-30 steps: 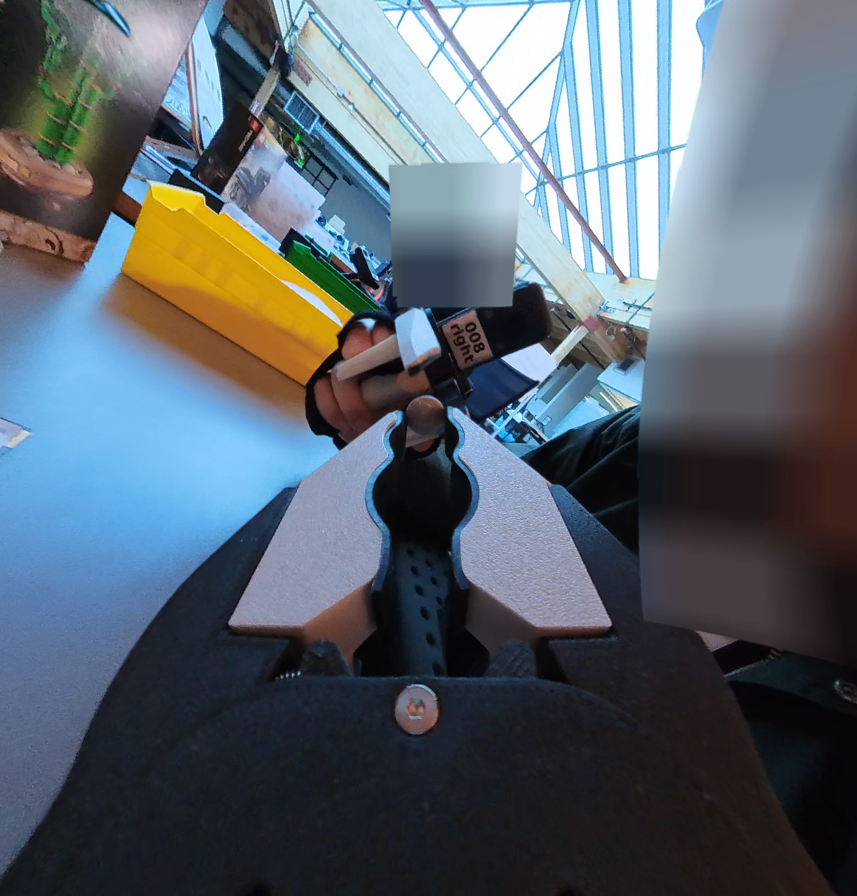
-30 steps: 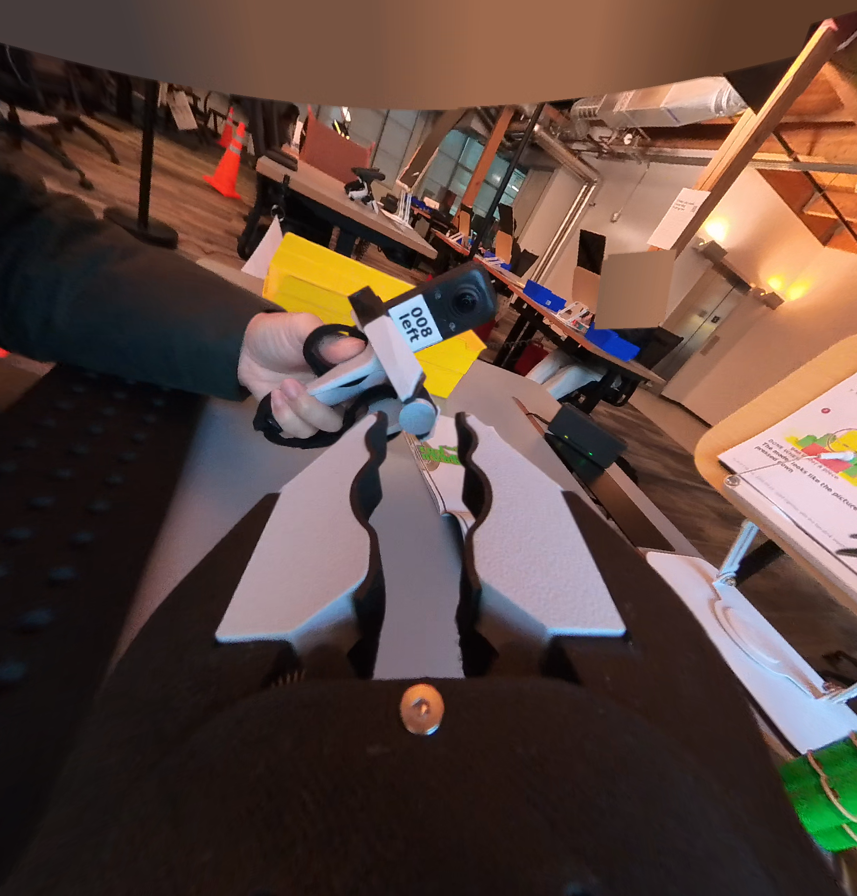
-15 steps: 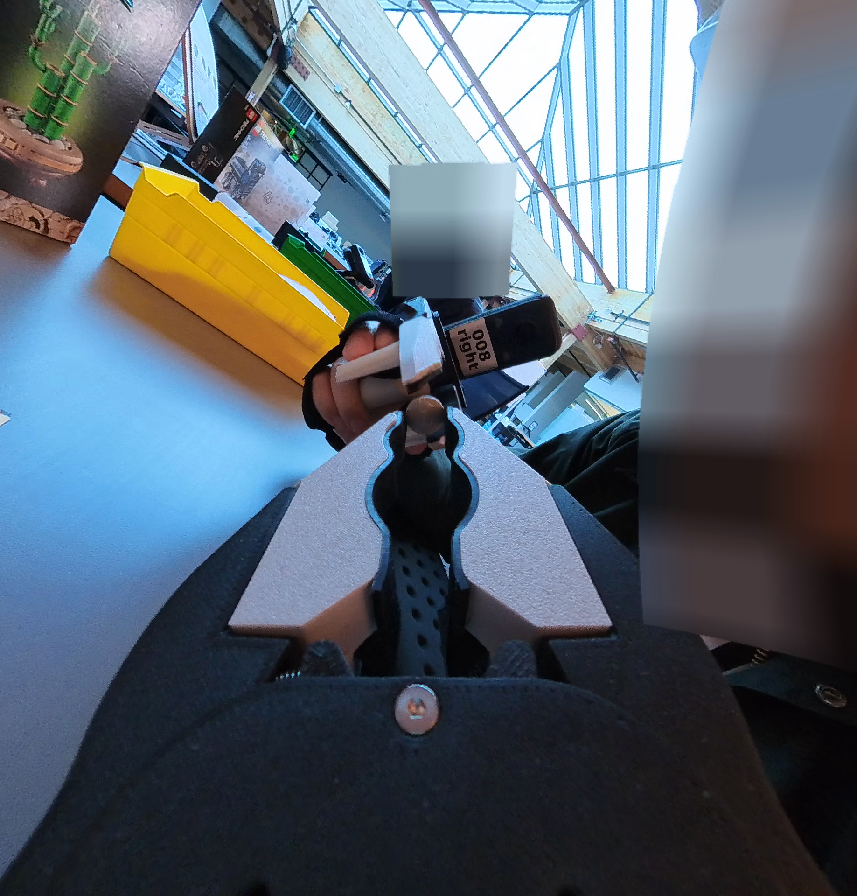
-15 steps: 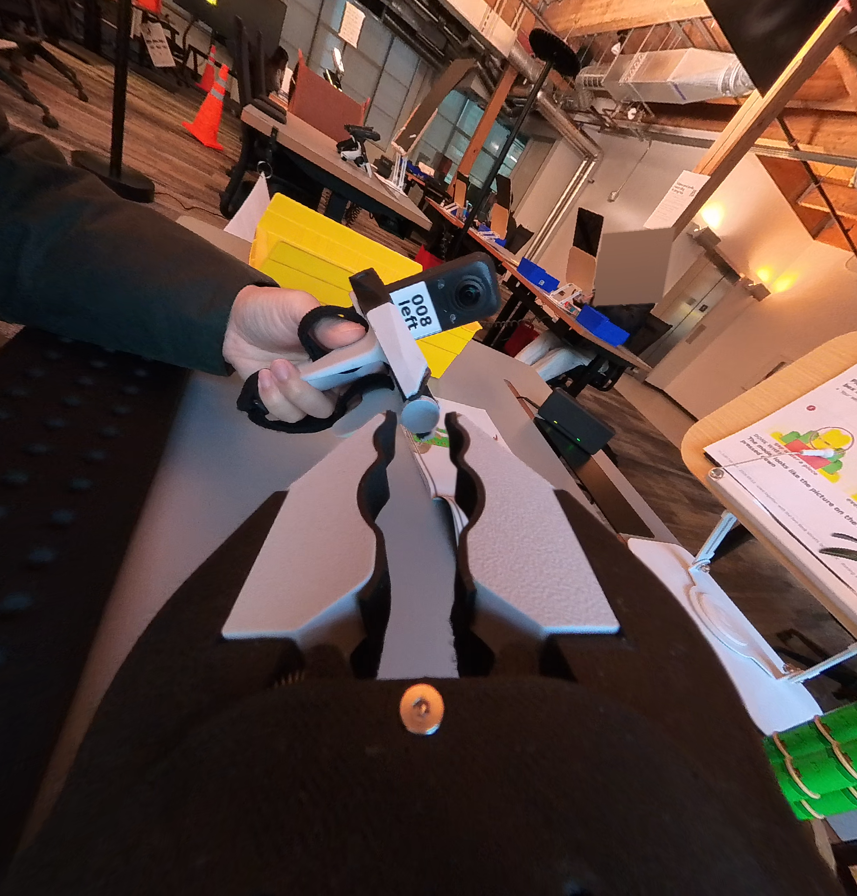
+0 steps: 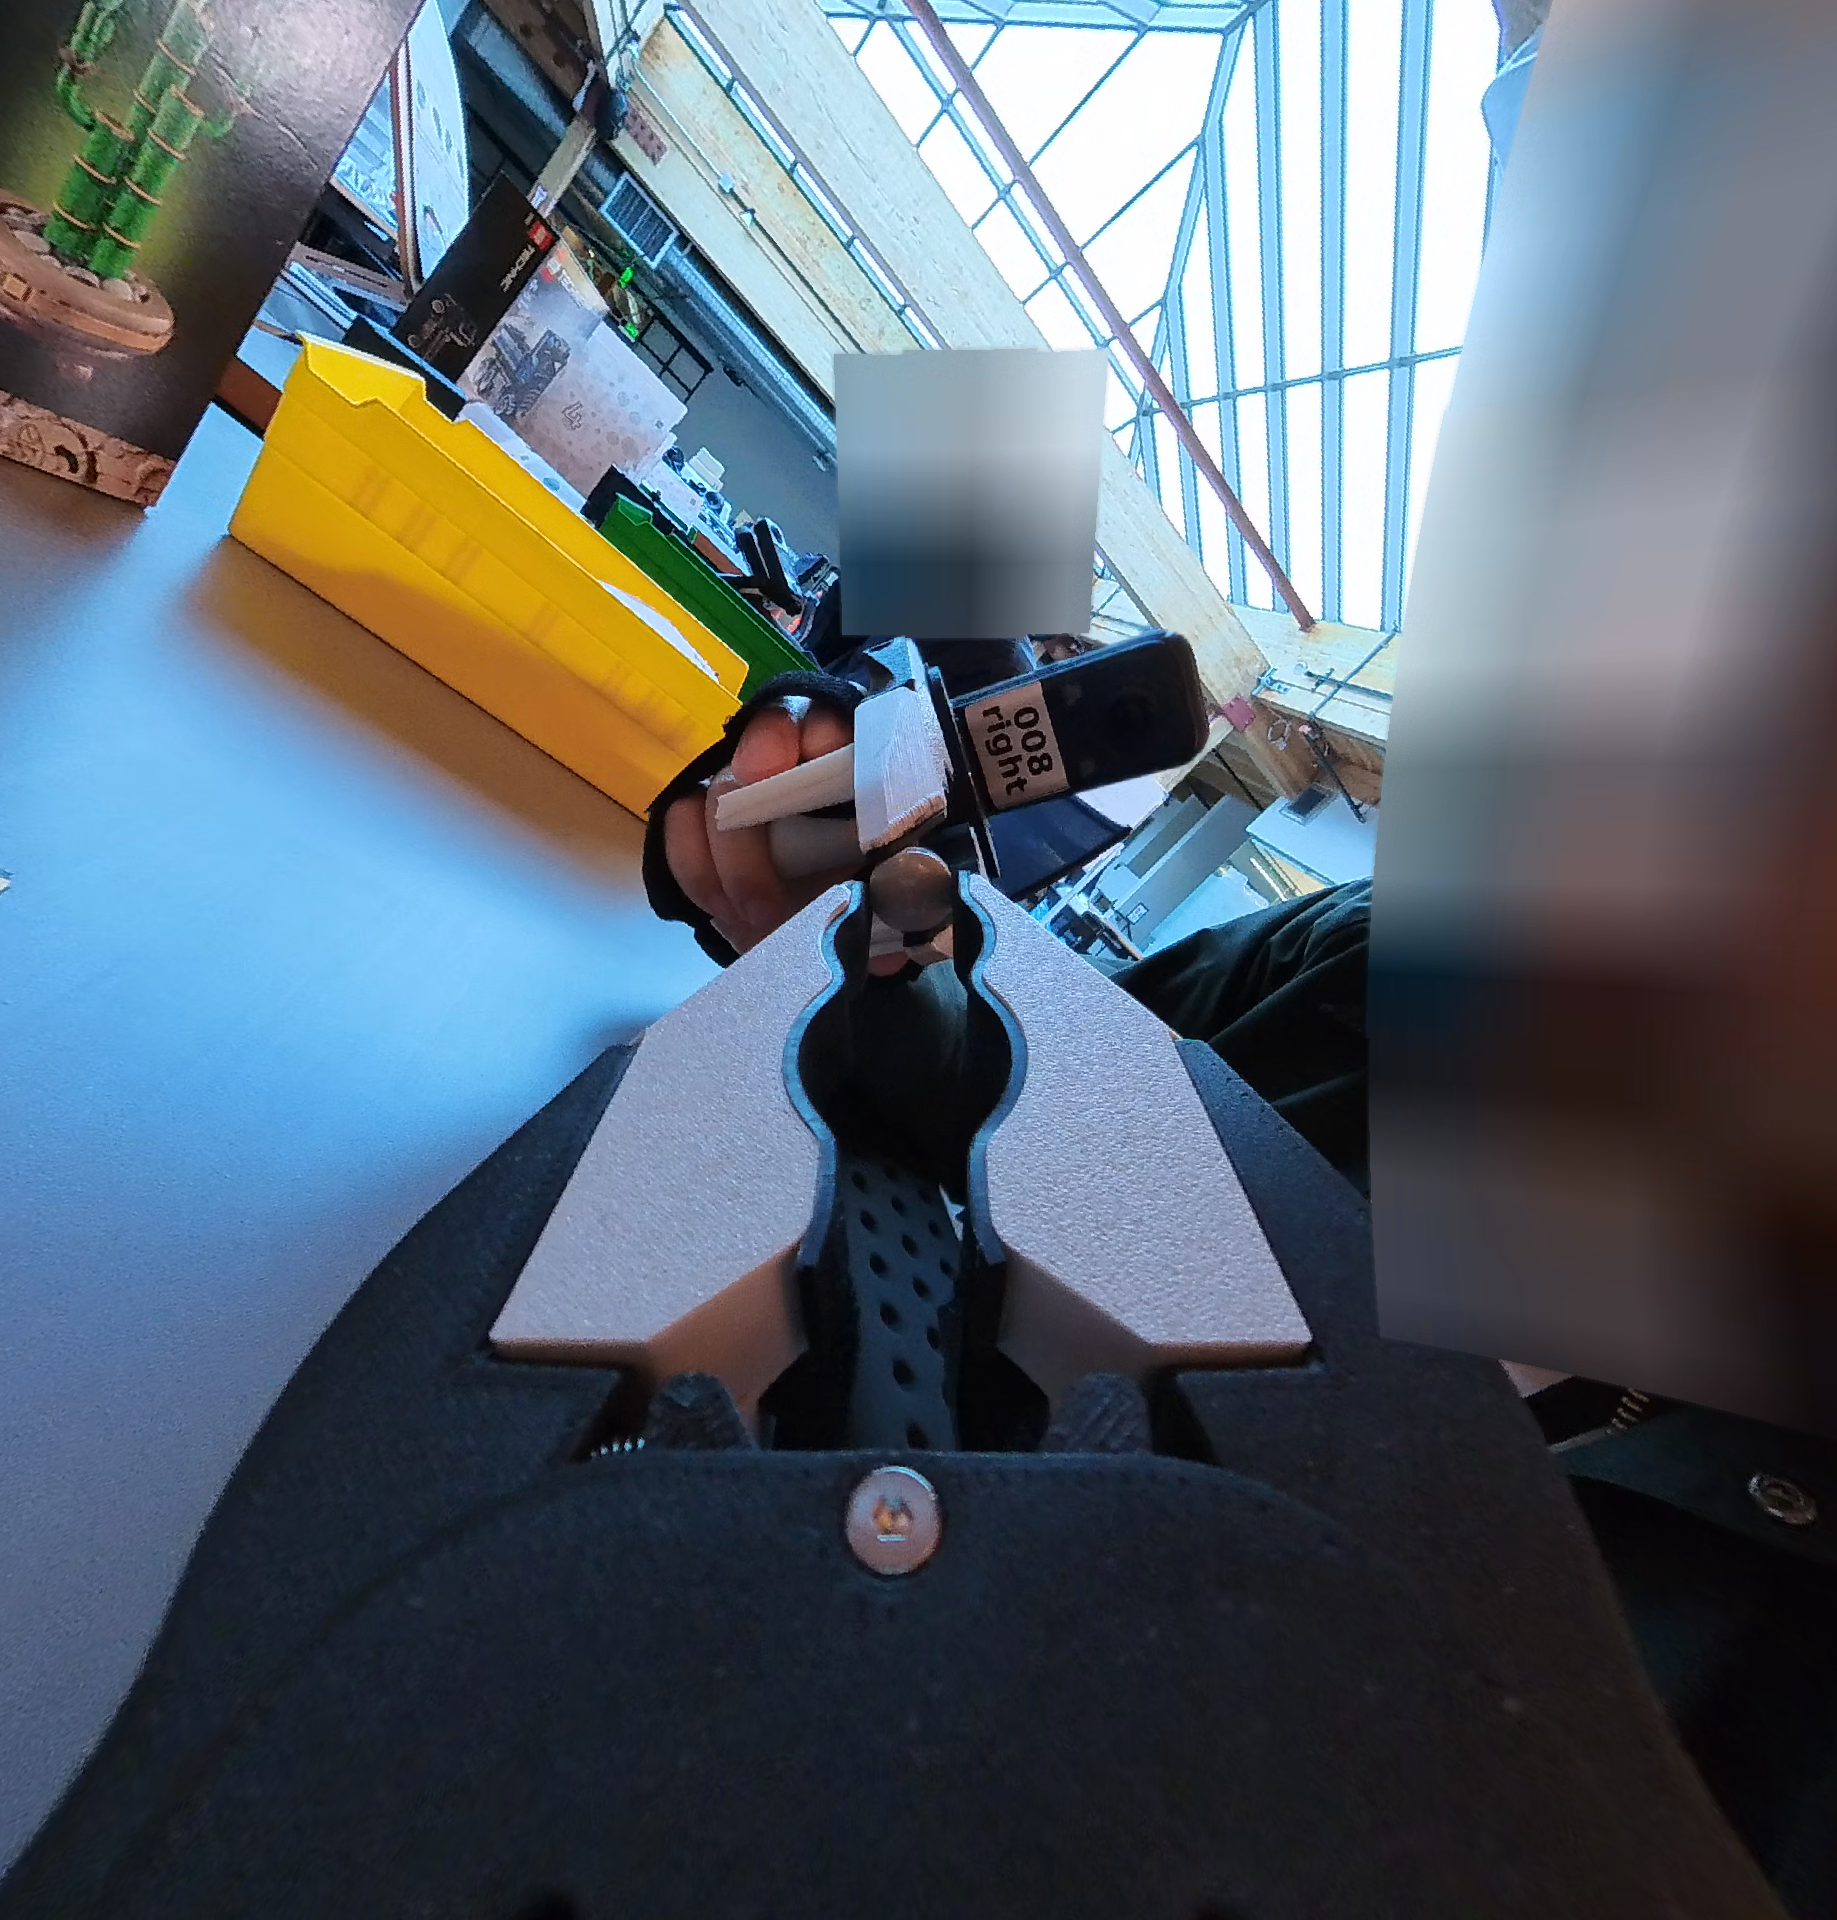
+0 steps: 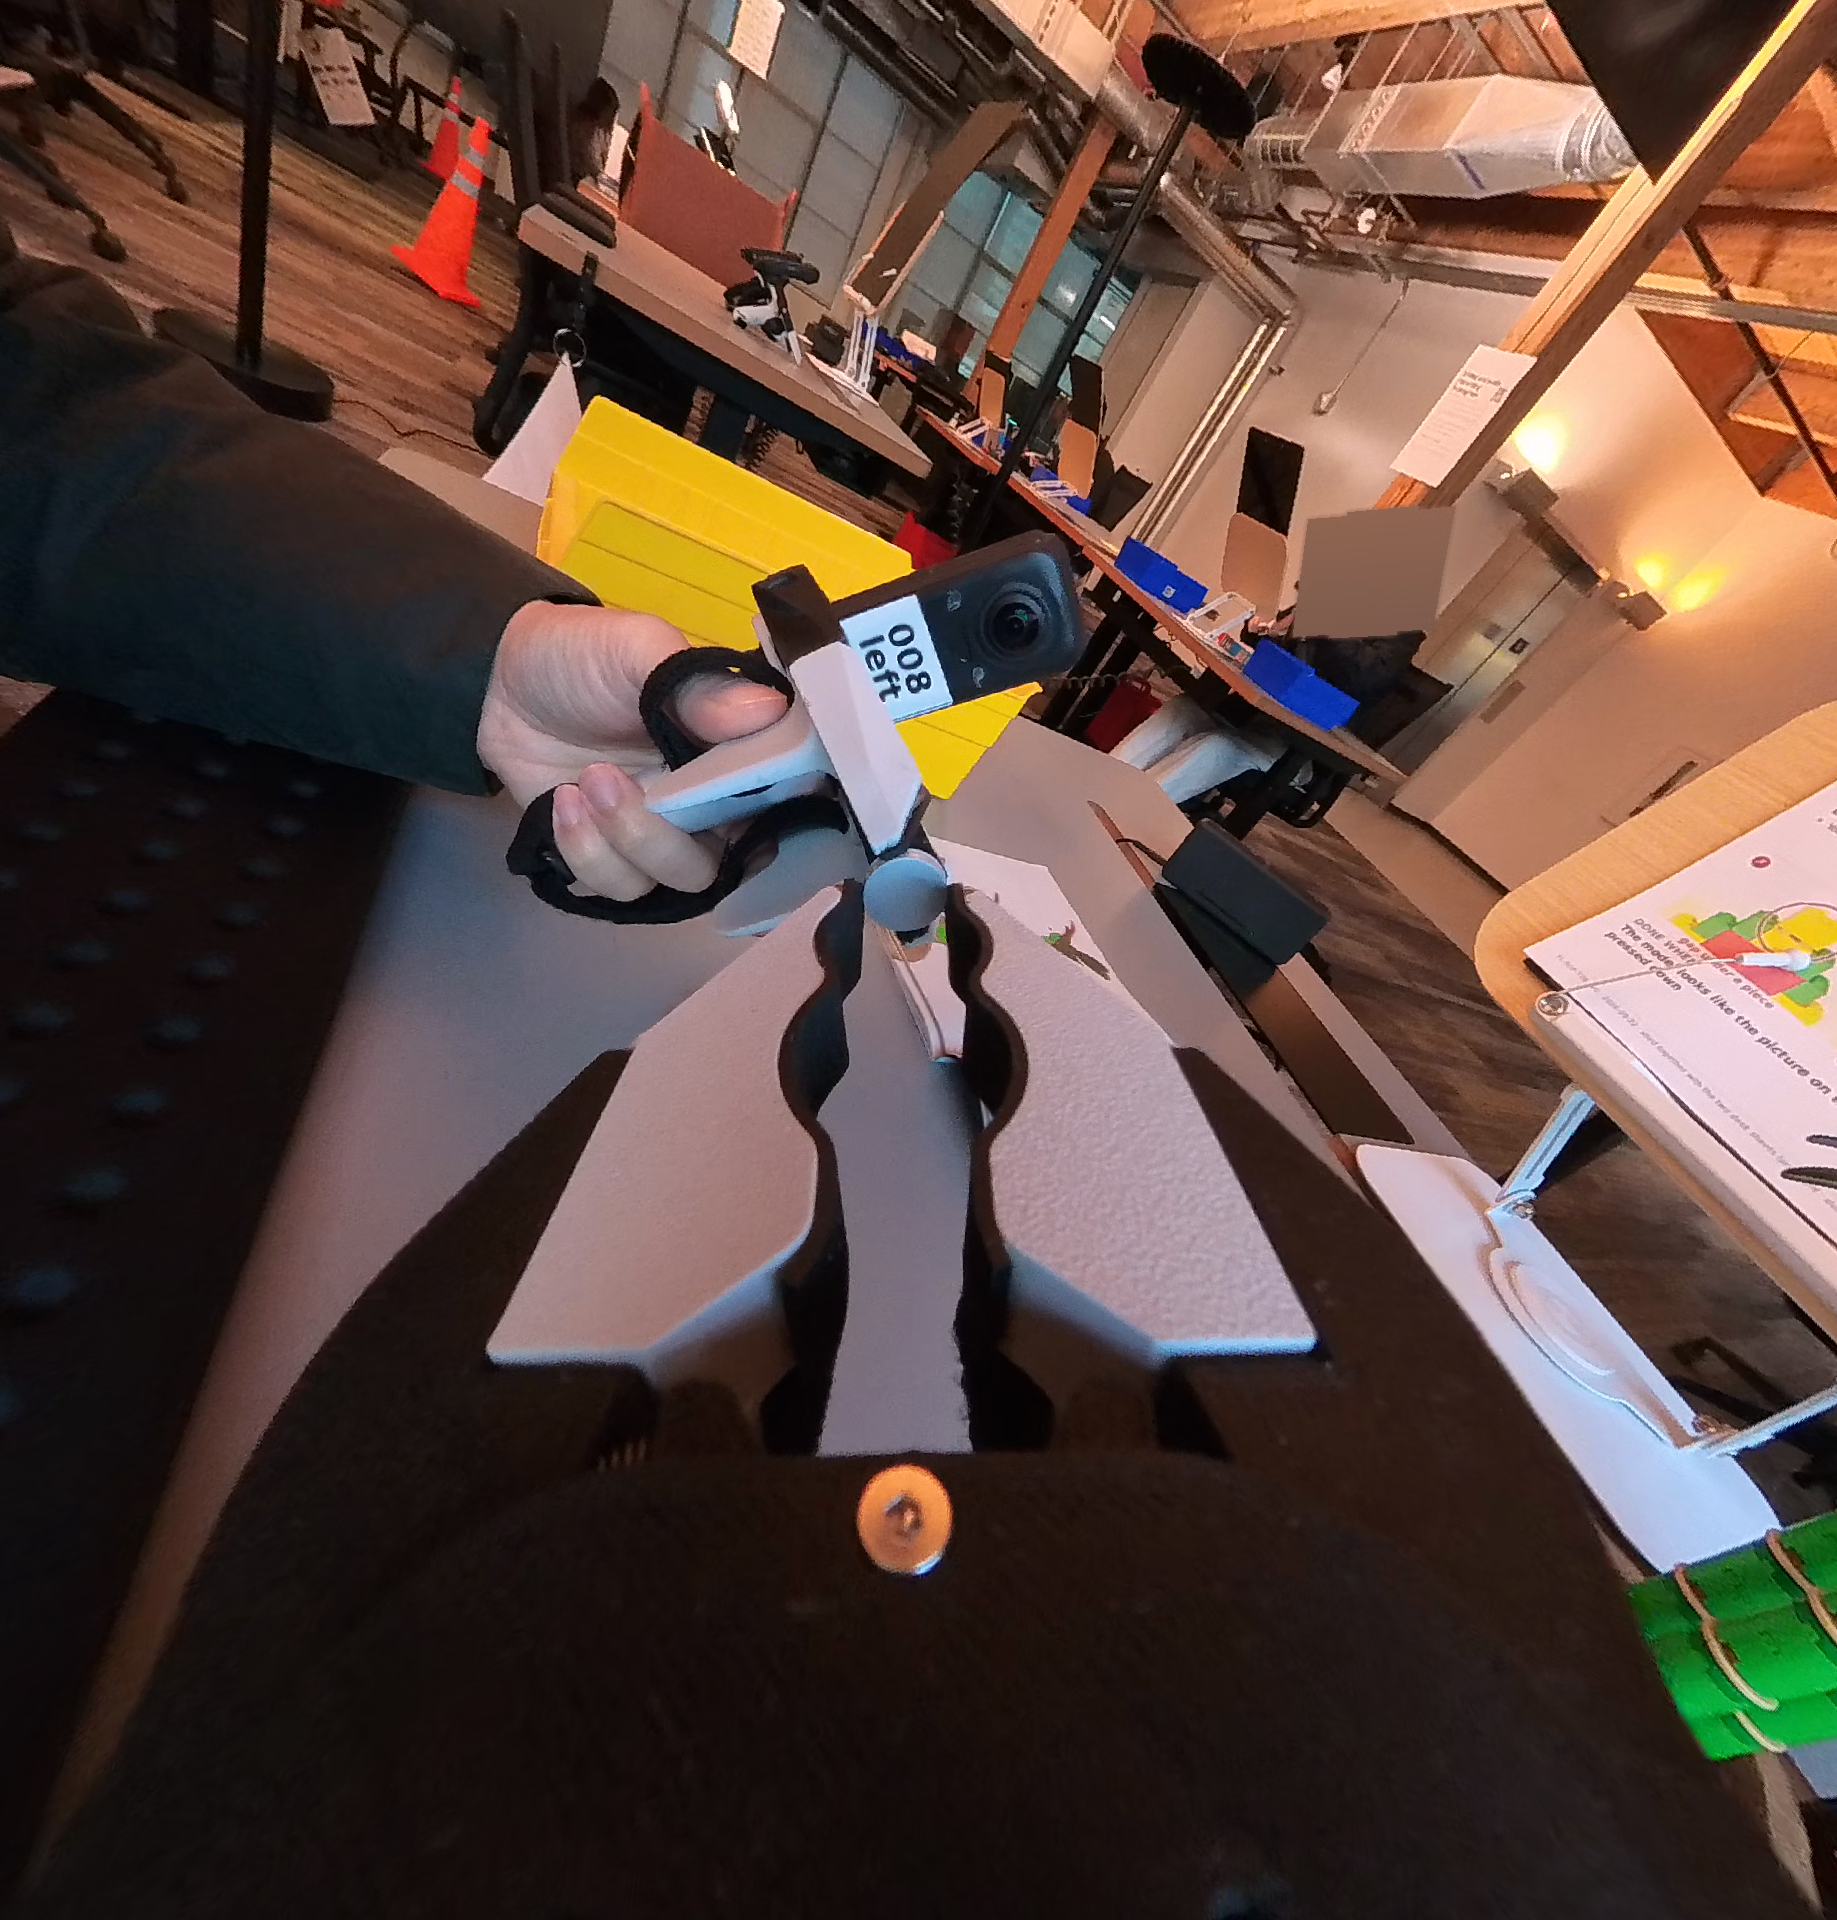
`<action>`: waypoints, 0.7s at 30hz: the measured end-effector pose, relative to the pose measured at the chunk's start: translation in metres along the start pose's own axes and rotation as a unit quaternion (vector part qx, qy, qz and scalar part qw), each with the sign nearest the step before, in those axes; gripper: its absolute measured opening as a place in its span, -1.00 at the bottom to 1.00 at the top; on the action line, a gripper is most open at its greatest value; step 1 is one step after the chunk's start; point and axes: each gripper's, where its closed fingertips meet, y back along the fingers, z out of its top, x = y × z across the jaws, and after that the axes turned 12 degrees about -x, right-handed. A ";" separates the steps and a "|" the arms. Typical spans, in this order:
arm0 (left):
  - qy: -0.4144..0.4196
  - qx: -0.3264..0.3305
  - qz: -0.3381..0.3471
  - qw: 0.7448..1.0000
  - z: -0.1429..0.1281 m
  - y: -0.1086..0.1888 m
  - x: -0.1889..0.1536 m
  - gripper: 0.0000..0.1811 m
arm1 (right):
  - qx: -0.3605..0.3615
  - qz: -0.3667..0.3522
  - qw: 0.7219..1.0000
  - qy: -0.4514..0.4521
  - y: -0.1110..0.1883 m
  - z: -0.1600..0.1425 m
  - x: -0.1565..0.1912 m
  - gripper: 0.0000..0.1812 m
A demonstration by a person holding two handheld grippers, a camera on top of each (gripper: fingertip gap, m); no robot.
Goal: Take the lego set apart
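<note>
My two grippers meet tip to tip above the grey table [image 5: 218, 935]. A small round grey piece [image 5: 912, 888] sits between the tips of my left gripper [image 5: 909, 920], whose jaws are nearly closed on it. It also shows in the right wrist view [image 6: 903, 891], between the tips of my right gripper [image 6: 898, 930], with those jaws narrow around it. Each view shows the other gripper head-on in a person's hand: the right one [image 5: 893, 769] and the left one [image 6: 852, 727]. A green lego bamboo stalk [image 6: 1766, 1652] lies at the lower right.
A yellow bin [image 5: 457, 561] and a green bin [image 5: 696, 582] stand behind the grippers. The lego box [image 5: 114, 208] stands at the far left. A printed sheet on a wooden board [image 6: 1724, 997], a black adapter [image 6: 1236, 914] and a black perforated mat [image 6: 114, 1039] flank the right gripper. My left and right fingertips are right by each other. Both grippers' tips are roughly 30 centimeters from the green lego bamboo stalk [image 6: 1766, 1652].
Both grippers stayed tip to tip on the grey piece. The pair drifted and tilted slightly, so the background shifted in both views.
</note>
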 end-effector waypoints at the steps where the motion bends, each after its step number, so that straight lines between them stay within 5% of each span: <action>1: 0.001 -0.001 -0.001 1.000 0.000 0.000 0.000 -0.86 | -0.002 0.000 1.000 -0.005 0.000 0.000 0.000 -0.84; 21: -0.004 0.008 0.006 1.000 -0.003 -0.004 -0.001 -0.86 | -0.005 0.016 0.998 -0.061 0.002 0.000 0.002 -0.85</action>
